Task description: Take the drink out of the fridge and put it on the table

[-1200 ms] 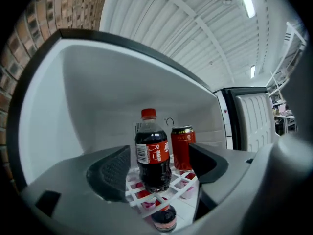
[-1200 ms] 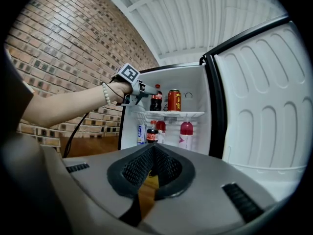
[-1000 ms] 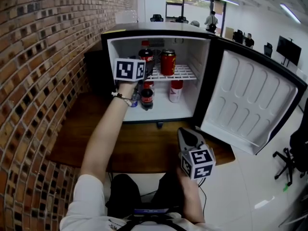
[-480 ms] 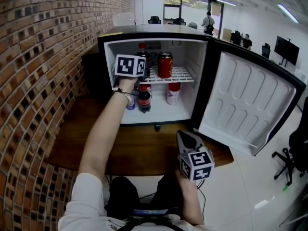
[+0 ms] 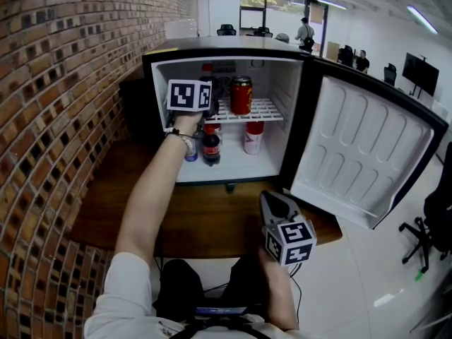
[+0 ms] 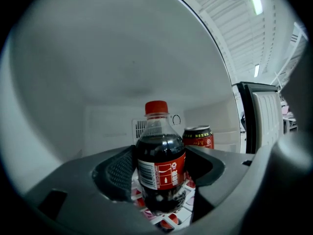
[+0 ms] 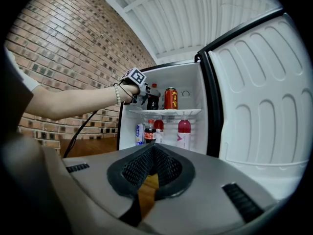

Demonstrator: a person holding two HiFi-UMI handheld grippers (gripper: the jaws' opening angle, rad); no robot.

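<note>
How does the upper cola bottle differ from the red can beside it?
The cola bottle is clear, red-capped and taller; the red can is opaque. The bottle stands between the left gripper's jaws, which have just been closing; the can stands free. Both stand upright on one wire shelf.

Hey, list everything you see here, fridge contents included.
fridge: one, black, white inside, door open, on the wooden table
cola bottle: one, dark, red cap, top shelf, left side
can: one, red, top shelf, right of that bottle
small cola bottle: one, dark, fridge floor
red-topped bottle: one, behind the small cola bottle
pink bottle: one, fridge floor, right side
blue-and-white can: one, fridge floor, left side
left tongs: one, grey, jaws just closing, pads on the cola bottle
right tongs: one, grey, shut, empty
</note>
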